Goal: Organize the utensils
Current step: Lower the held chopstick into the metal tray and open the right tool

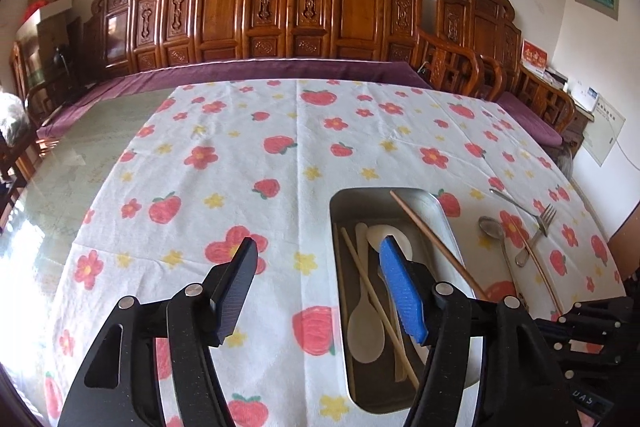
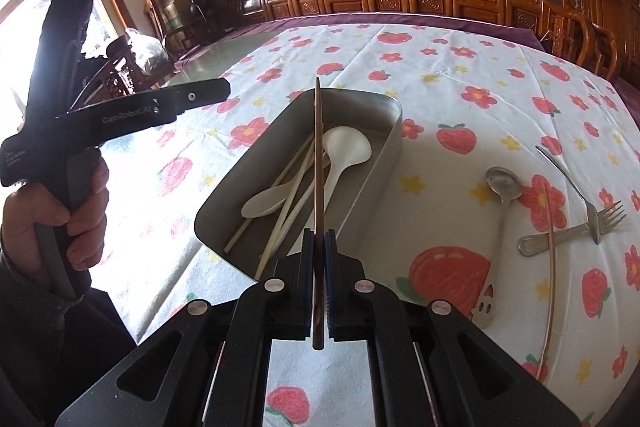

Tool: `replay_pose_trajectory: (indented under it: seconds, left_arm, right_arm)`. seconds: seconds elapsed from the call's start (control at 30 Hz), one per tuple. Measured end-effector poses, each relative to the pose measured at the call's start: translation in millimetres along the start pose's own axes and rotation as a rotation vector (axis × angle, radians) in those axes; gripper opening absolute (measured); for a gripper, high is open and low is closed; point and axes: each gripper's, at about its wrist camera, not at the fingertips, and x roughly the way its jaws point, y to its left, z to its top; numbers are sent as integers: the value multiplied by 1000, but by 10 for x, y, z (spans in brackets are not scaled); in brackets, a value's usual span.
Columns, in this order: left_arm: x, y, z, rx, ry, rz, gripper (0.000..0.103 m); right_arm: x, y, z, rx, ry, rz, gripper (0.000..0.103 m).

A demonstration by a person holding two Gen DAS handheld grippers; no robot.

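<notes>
Two grippers are at work over the flowered tablecloth (image 1: pixel 224 163); the right gripper (image 2: pixel 319 239) is clenched on a dark brown chopstick (image 2: pixel 318 155), which passes between its pads and sticks out forward and behind them; the left gripper (image 1: pixel 316 283) is released, its jaws stand wide apart with nothing between them, above the cloth just beside the left wall of the metal tray (image 2: pixel 372 171); the relation that matters is this one: the tray lies directly ahead of the right gripper and below it, and the long axis of the held chopstick runs nearly along the length of the tray, its far tip reaching over the far rim; so, in my judgement, the next move needs only a lowering and a release, without much turning; inside the tray there are already a white spoon (image 2: pixel 344 147), a second pale spoon (image 2: pixel 266 203) and light wooden chopsticks (image 2: pixel 280 187); still outside, on the cloth to the right of the tray, lie a metal spoon (image 2: pixel 502 187), a fork (image 2: pixel 600 219) and a thin curved stick (image 2: pixel 551 267), all nearer to the right hand than to the left; as for writing, the body of the left gripper carries the white label "GenRobot.AI" in the right wrist view; smaller lines on its grip are too small to read
</notes>
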Motion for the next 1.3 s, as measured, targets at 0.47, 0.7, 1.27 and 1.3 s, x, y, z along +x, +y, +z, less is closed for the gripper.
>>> replay_pose_trajectory:
  seconds: [0.47, 0.7, 1.27, 1.3]
  left_arm:
    - [-101, 225, 76, -59, -34, 13, 81]
    - [-98, 271, 84, -74, -31, 18, 81]
    - [-66, 262, 64, -75, -20, 21, 81]
    - [-62, 266, 58, -77, -19, 22, 81]
  right_arm:
    - [318, 176, 171, 8, 62, -50, 6]
    - [476, 201, 198, 26, 84, -56, 6]
    - [542, 172, 308, 59, 18, -88, 7]
    - [555, 179, 298, 60, 20, -71, 9]
